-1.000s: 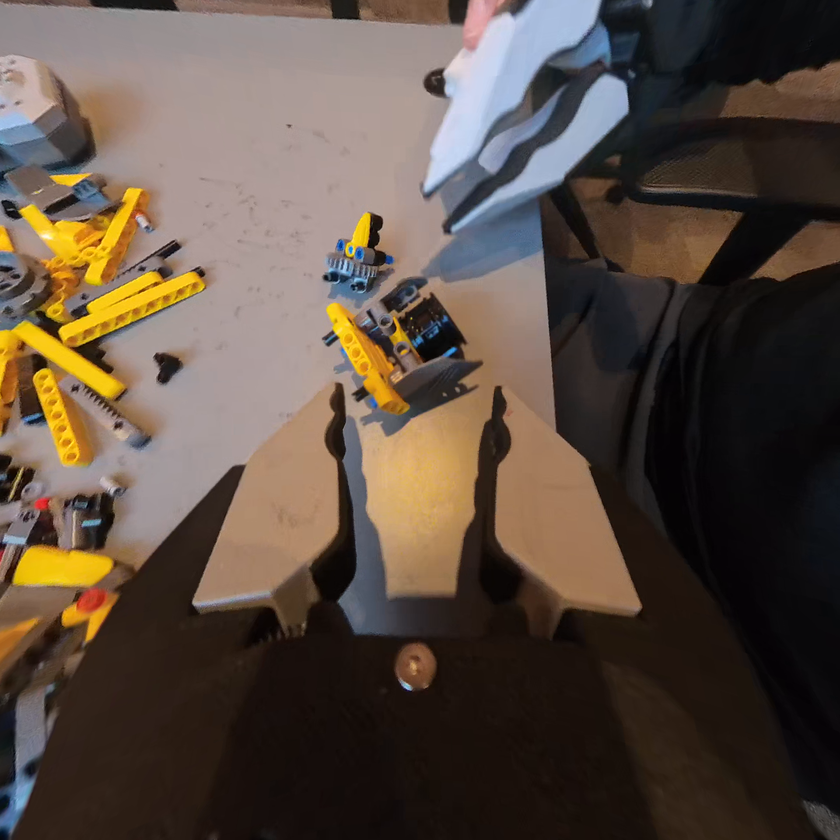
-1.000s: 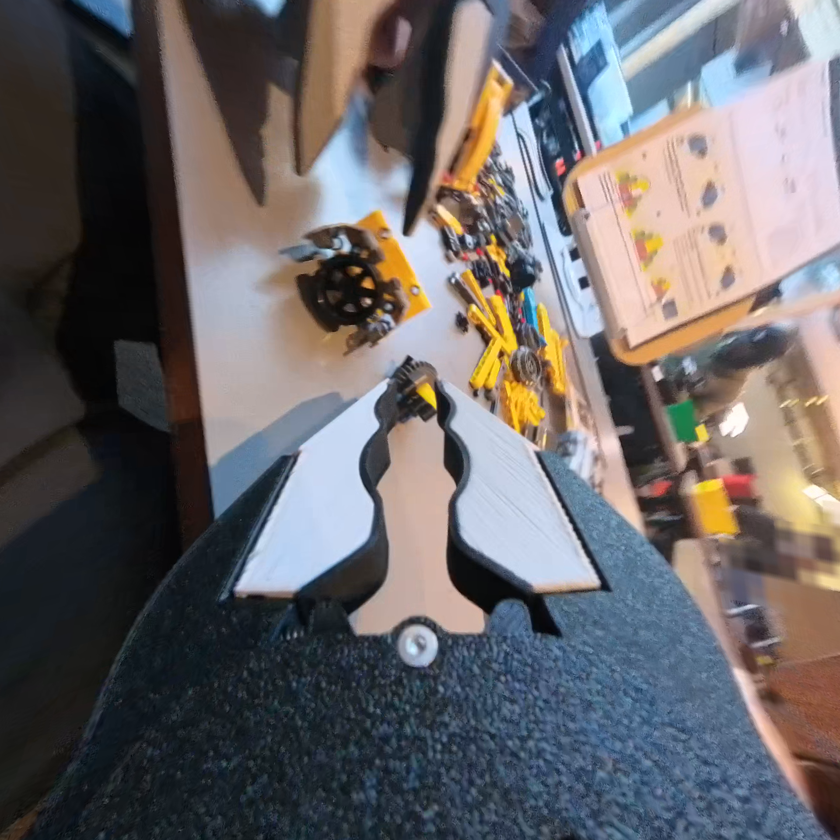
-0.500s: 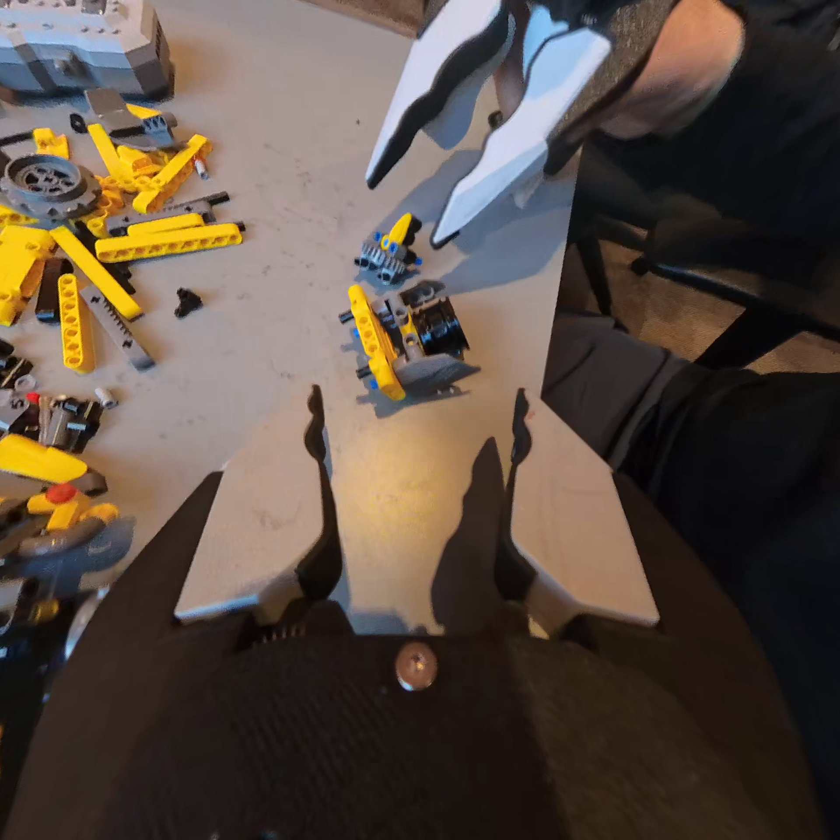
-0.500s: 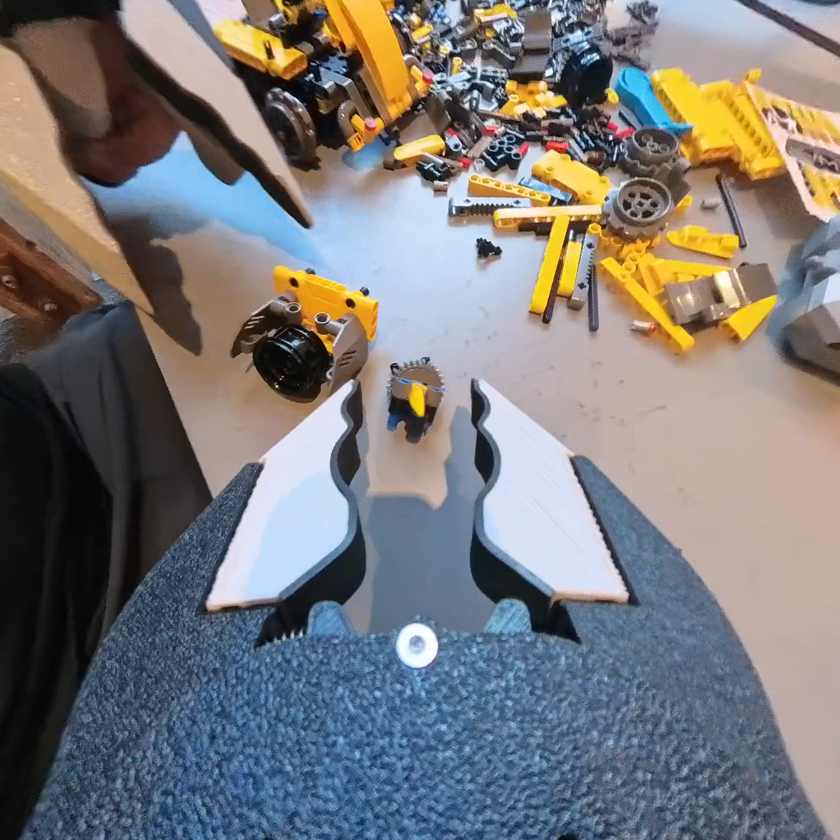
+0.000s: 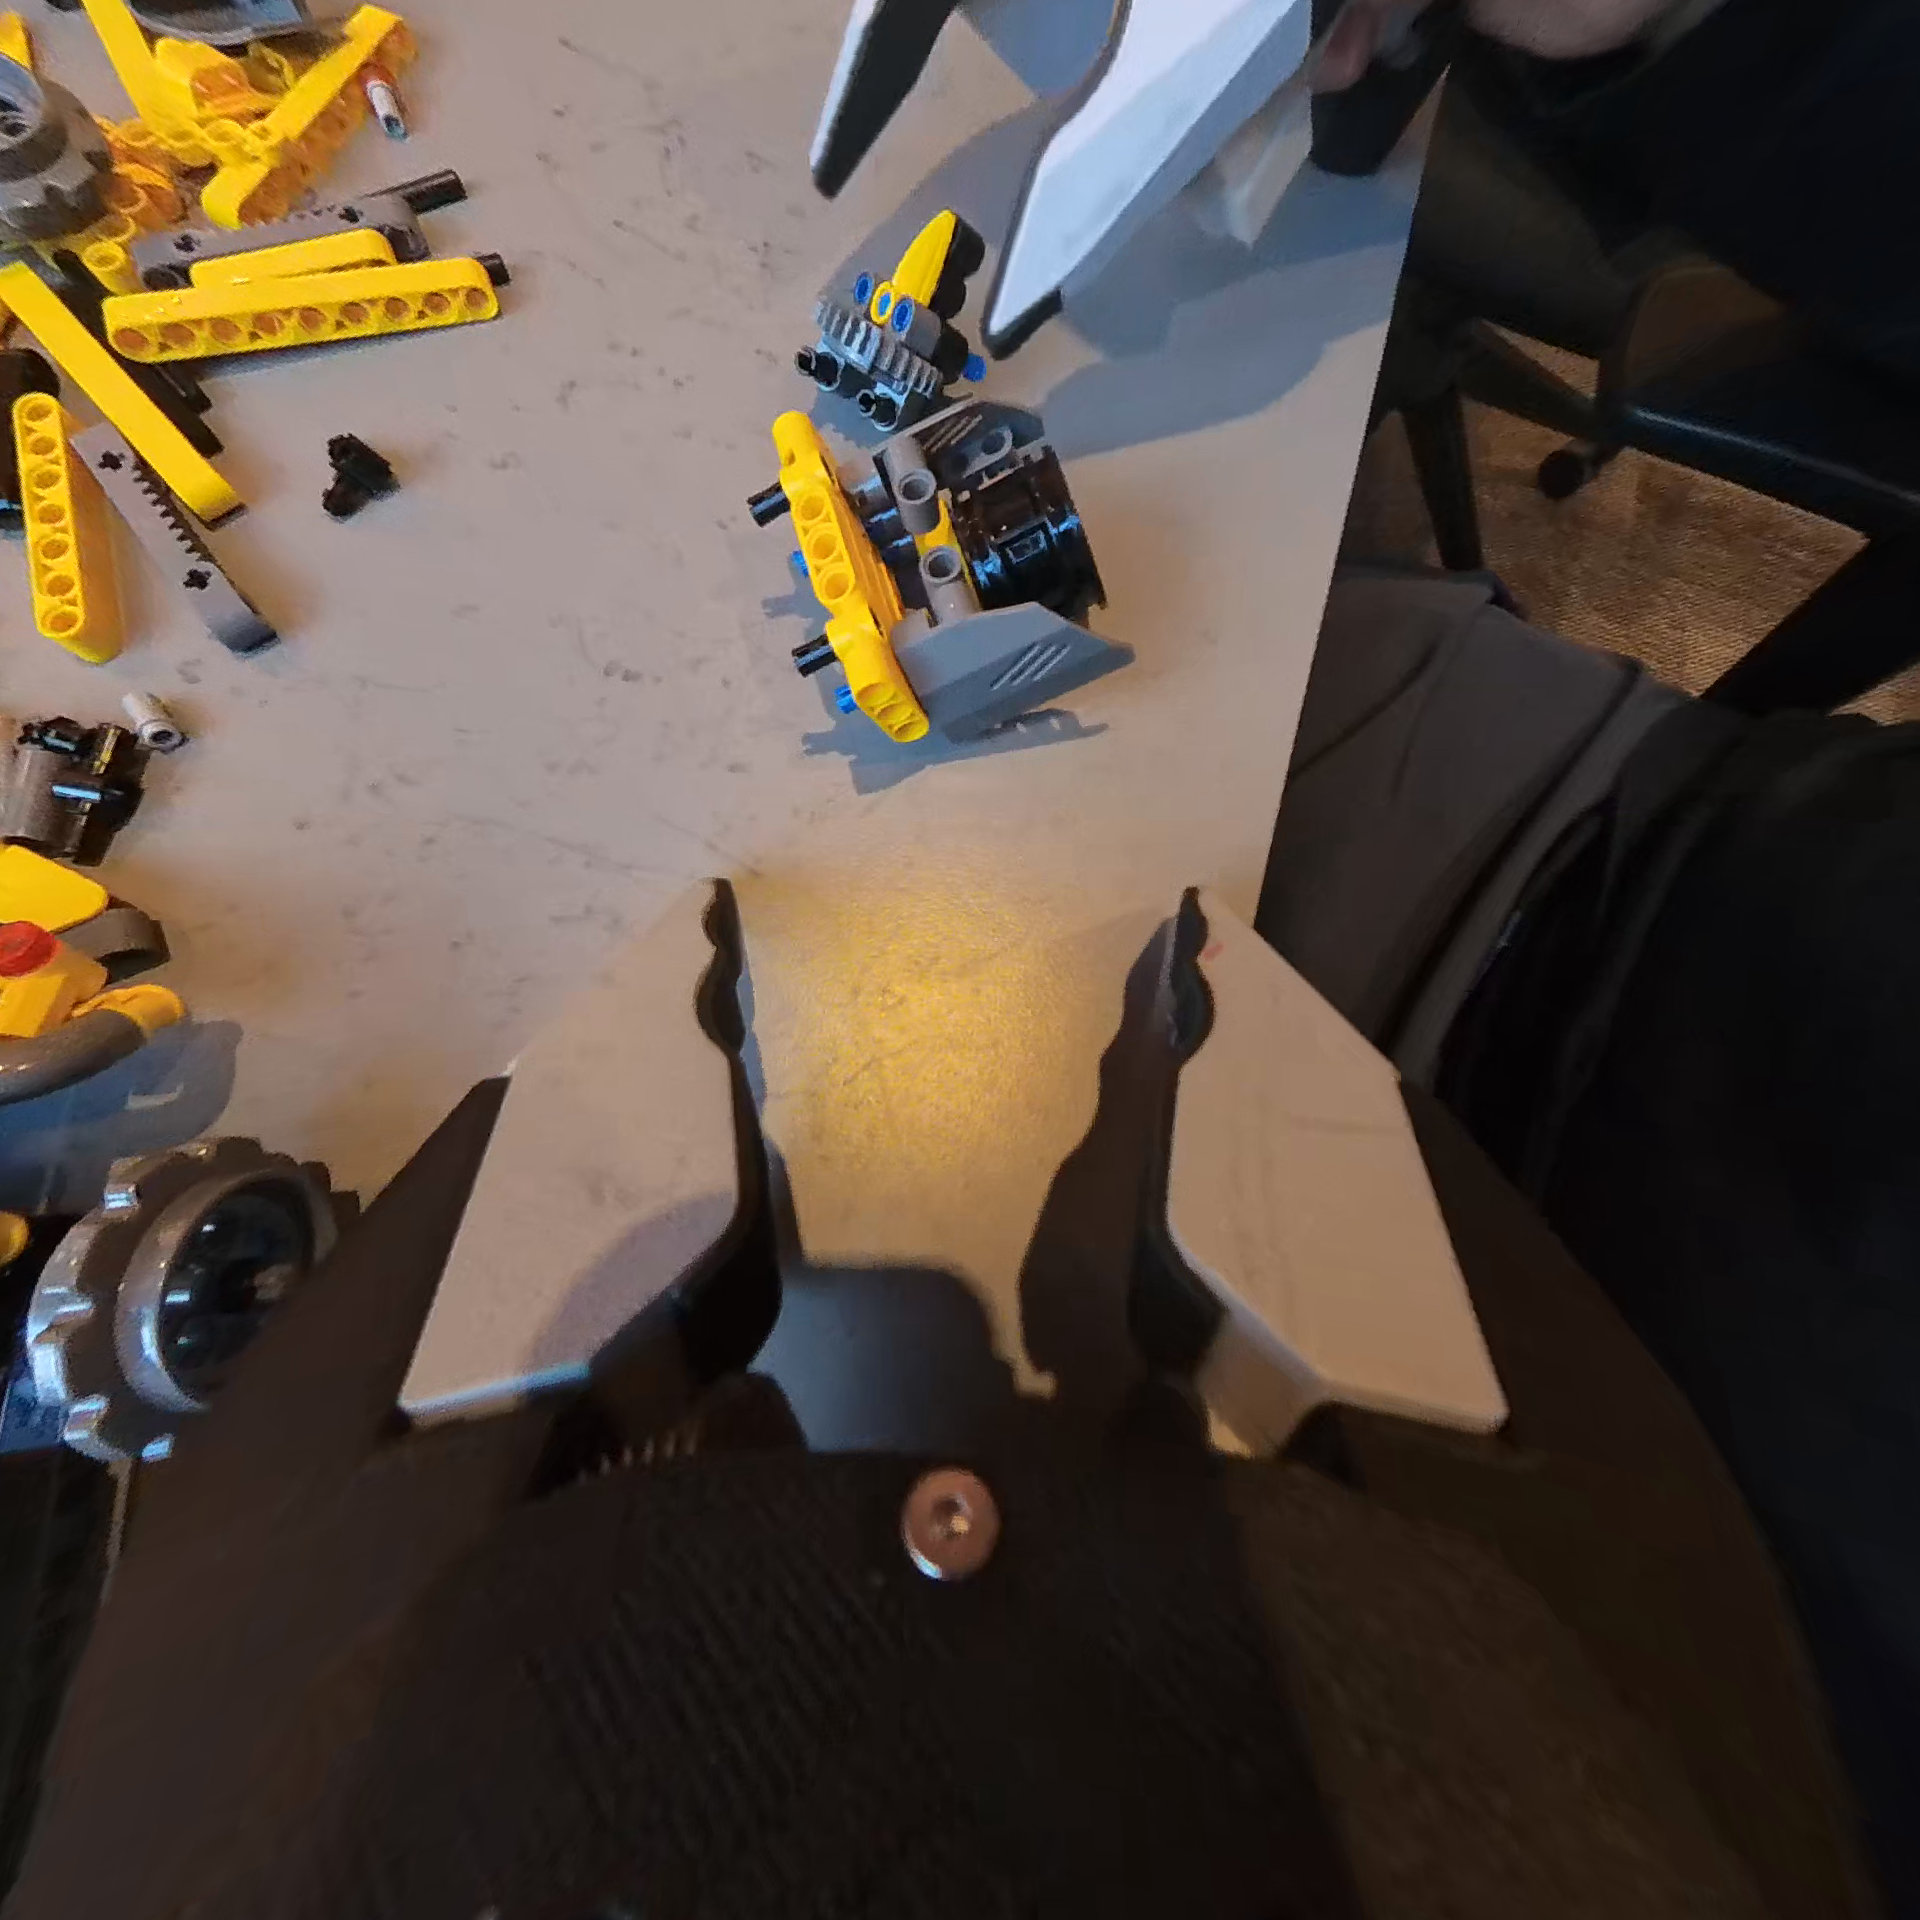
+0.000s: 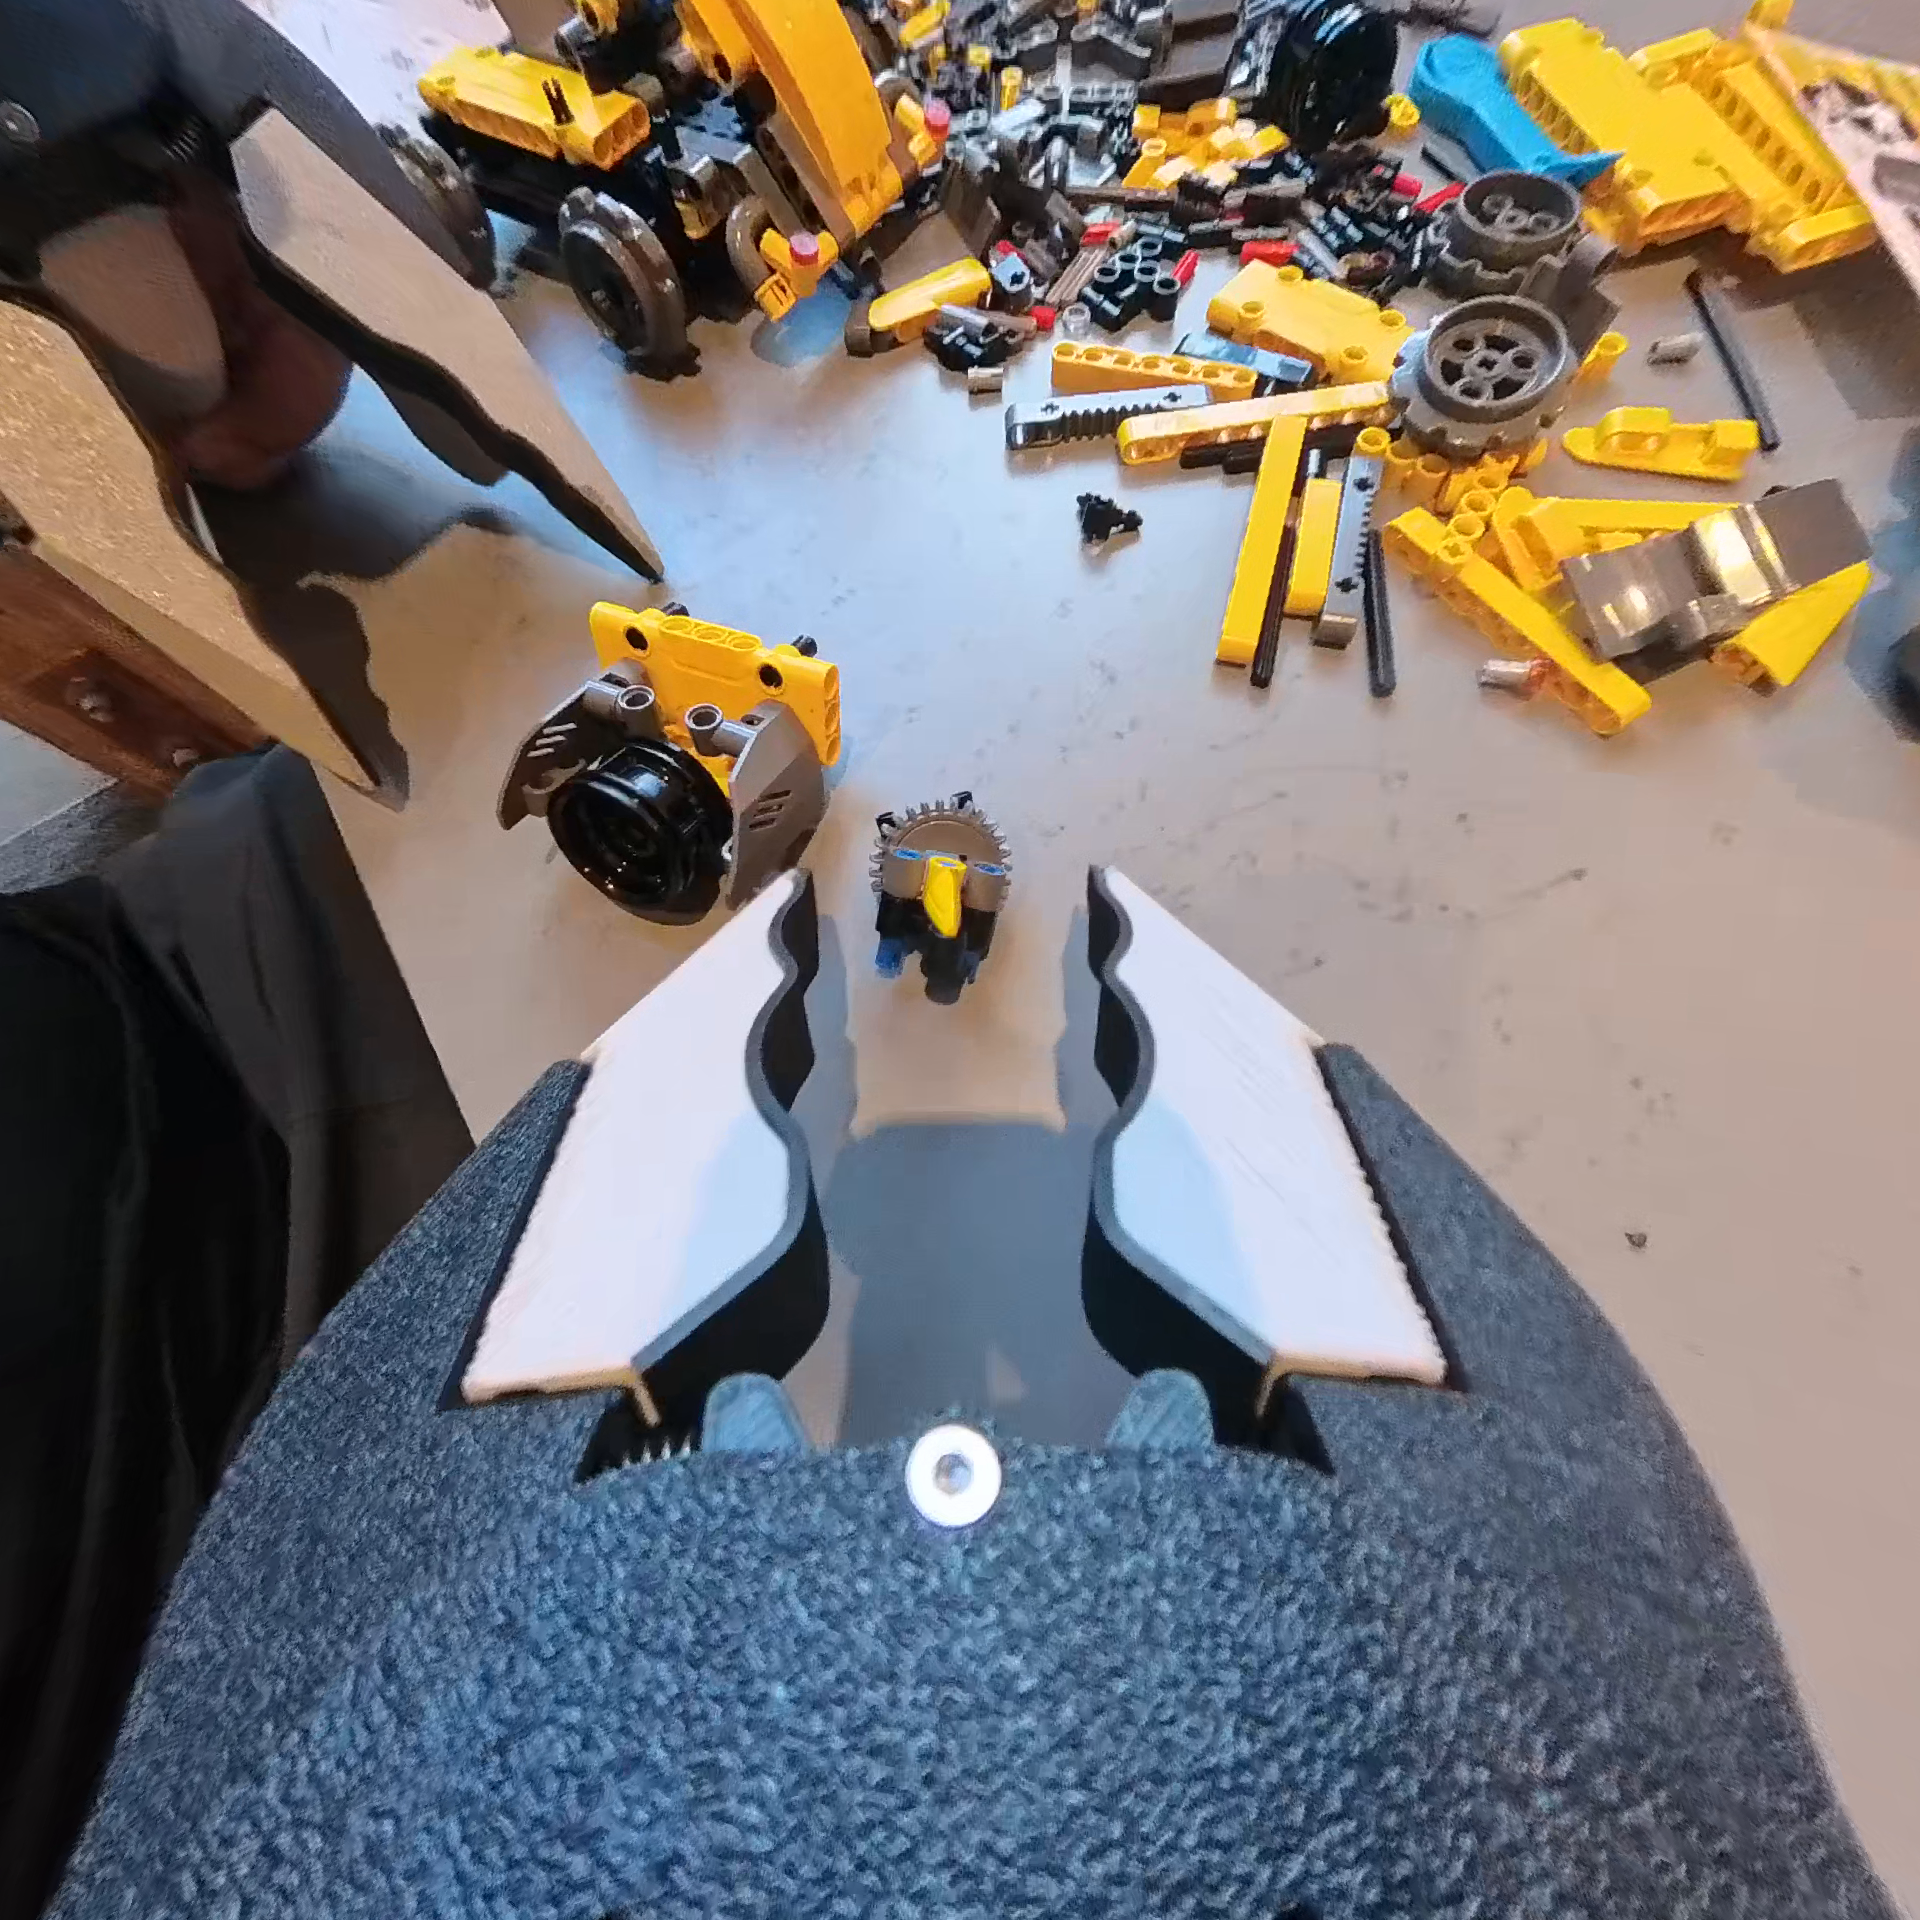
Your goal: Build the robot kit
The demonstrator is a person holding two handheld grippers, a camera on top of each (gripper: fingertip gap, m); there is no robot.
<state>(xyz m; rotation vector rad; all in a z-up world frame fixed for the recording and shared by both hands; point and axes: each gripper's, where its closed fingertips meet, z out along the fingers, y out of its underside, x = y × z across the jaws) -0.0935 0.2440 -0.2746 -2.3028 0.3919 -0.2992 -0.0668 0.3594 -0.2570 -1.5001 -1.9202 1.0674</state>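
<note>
Grey table (image 6: pixel 1351 1039) fills both views. Right gripper (image 6: pixel 948 894), jaws spread, low centre, straddles the small gear assembly (image 6: pixel 940 904) without contact. Left gripper (image 5: pixel 951 904), spread, empty, below the wheel assembly (image 5: pixel 935 561). No legible writing.

Left gripper (image 5: pixel 951 909): black ribbed housing, pale grey wedge-shaped fingers (image 5: pixel 613 1164) with wavy black inner pads, one silver screw (image 5: pixel 951 1536). Right gripper (image 6: pixel 948 888): speckled dark grey housing, white ridged fingers (image 6: pixel 1257 1132), black pads, matching screw (image 6: pixel 953 1475). Dark clothing (image 5: pixel 1714 935) is worn.
</note>
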